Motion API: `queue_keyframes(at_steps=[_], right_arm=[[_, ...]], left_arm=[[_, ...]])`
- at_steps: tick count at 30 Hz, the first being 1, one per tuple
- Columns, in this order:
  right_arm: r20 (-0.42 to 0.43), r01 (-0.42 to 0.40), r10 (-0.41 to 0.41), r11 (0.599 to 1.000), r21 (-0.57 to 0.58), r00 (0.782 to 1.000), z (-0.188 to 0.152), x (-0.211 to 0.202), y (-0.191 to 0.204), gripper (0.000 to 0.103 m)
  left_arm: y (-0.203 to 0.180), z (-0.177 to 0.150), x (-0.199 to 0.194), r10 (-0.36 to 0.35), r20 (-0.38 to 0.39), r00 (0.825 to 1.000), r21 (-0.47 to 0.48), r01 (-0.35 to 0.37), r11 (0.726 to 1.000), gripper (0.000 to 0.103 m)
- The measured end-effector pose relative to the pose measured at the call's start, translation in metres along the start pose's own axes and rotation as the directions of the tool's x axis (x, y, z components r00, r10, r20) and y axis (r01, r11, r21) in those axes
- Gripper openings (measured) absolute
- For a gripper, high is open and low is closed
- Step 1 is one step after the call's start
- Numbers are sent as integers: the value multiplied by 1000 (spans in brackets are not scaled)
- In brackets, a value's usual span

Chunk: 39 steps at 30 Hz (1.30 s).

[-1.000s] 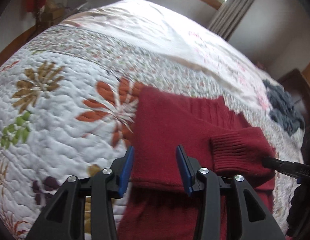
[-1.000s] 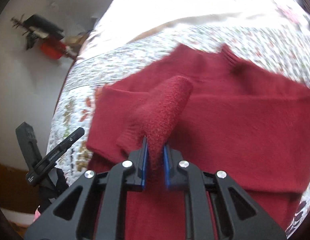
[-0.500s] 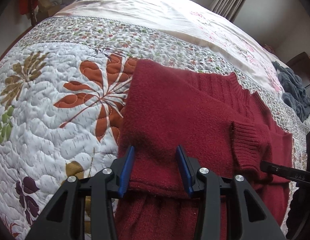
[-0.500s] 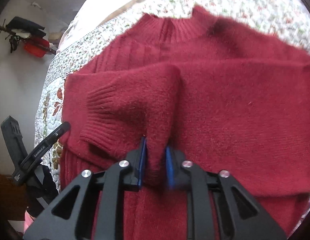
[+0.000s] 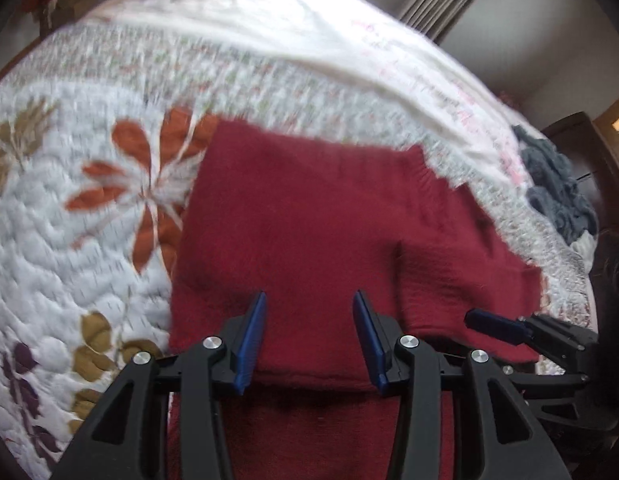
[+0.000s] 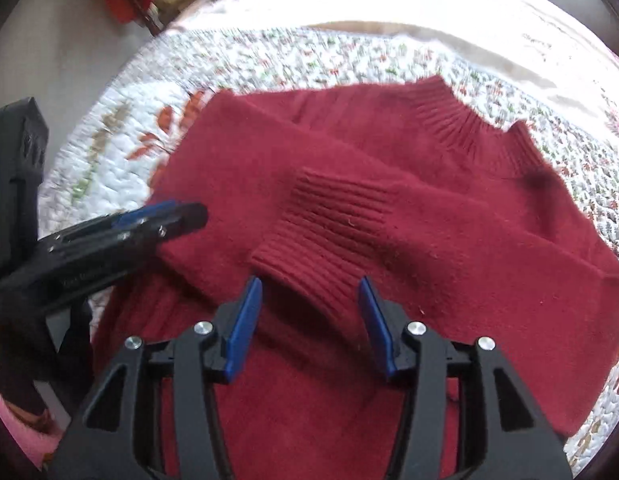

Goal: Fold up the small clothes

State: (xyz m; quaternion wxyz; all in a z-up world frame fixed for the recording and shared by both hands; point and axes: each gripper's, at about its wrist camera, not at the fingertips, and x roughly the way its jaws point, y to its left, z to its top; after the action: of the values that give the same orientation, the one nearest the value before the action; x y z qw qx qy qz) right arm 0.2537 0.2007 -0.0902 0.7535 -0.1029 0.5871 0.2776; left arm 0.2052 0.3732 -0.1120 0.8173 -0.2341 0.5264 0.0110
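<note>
Released since 0.5 s ago, the sleeve cuff (image 6: 329,224) lies just ahead of the right tool (image 6: 309,320), now wide open and empty. The left tool (image 5: 309,336) (also agape, empty) hovers over the red sweater (image 5: 309,220) on the bed (image 5: 69,240). Sleeves look folded in; next, grip the hem nearest both tools.

A red sweater (image 6: 449,240) lies flat on a floral quilt (image 6: 293,56), one sleeve folded across its chest, the ribbed cuff (image 6: 329,224) uppermost. The right gripper (image 6: 311,320) hangs over the cuff, jaws spread and empty. The left gripper (image 6: 177,216) reaches in over the sweater's left edge.
</note>
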Motion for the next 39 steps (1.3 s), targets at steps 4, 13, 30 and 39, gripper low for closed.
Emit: queue_keyframes(at_steps=[4, 13, 30, 39], right_arm=[[-22, 57, -57, 998, 18, 998, 1, 17, -8, 14], [145, -186, 142, 913, 364, 979, -39, -34, -101, 7], [203, -242, 146, 747, 619, 968, -118, -41, -207, 34], [230, -277, 162, 693, 666, 960, -119, -42, -235, 10]], left_arm=[[9, -7, 5, -22, 8, 1000, -17, 22, 1000, 45], [6, -6, 8, -10, 7, 1000, 9, 10, 1000, 45], [-2, -7, 13, 31, 10, 999, 37, -31, 999, 45], [-25, -2, 6, 33, 34, 999, 86, -36, 996, 50]])
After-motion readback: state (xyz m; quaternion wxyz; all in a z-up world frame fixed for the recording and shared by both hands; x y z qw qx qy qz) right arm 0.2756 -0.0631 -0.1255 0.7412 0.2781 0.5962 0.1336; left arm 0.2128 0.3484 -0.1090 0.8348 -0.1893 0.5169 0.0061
